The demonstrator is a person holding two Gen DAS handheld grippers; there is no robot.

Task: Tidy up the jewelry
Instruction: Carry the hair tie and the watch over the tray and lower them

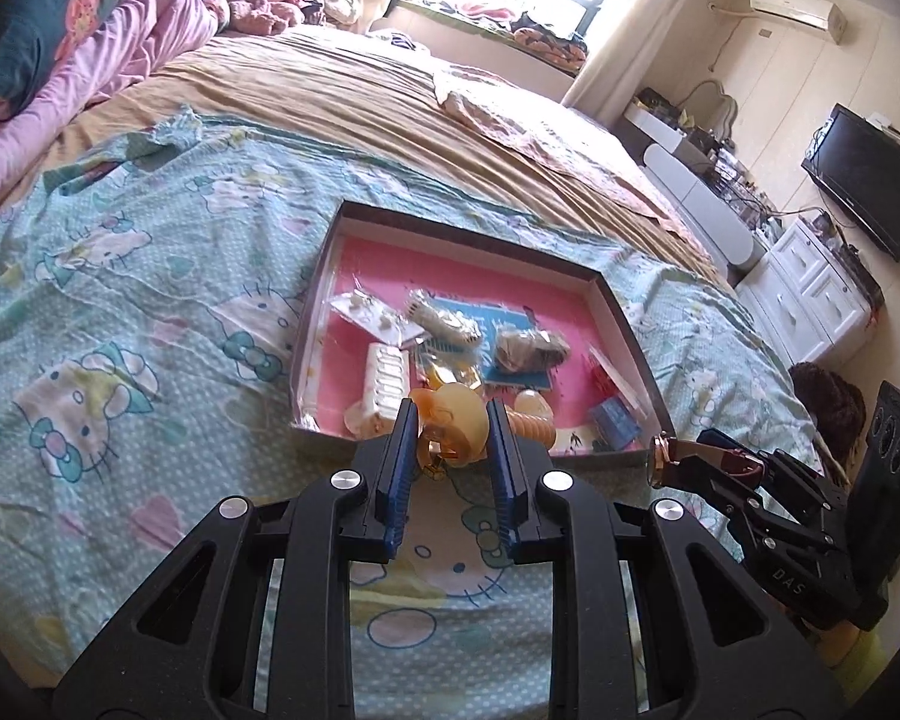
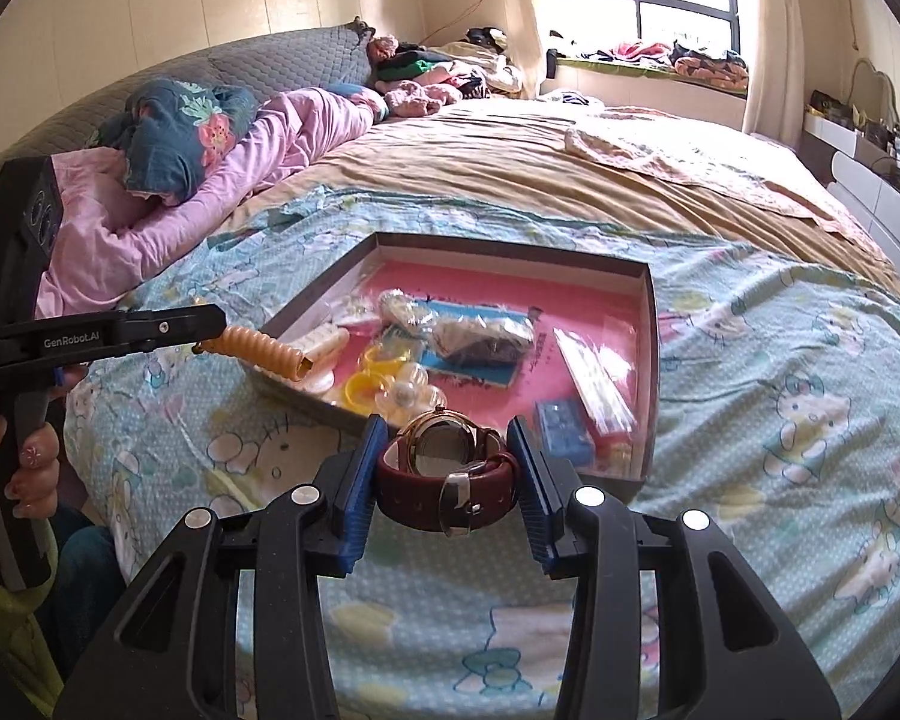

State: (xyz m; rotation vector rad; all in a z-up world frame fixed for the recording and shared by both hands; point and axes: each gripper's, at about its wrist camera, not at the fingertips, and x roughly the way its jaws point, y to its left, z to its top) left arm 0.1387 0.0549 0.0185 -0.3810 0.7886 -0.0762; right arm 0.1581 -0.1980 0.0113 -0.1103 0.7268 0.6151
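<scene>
Bedding printed with cartoon cats (image 1: 120, 324) carries the shallow box (image 1: 633, 330), its pink floor littered with packets. From the left wrist, the left gripper (image 1: 450, 426) is pinched tight on an amber ribbed piece (image 1: 453, 420), lifted at six o'clock of the box, presumably for sorting.

From the right wrist, the right gripper (image 2: 447, 456) stands part-open, clamped on the maroon-strapped watch (image 2: 447, 468), strap spanning the pads so the dial stays clear, again at six o'clock of the box.

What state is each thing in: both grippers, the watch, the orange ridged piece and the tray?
Left gripper: shut on the orange ridged piece.
Orange ridged piece: held above the bedspread.
Right gripper: shut on the watch.
Watch: strap buckled, held off the bed.
Tray: lidless, holding packets.
</scene>
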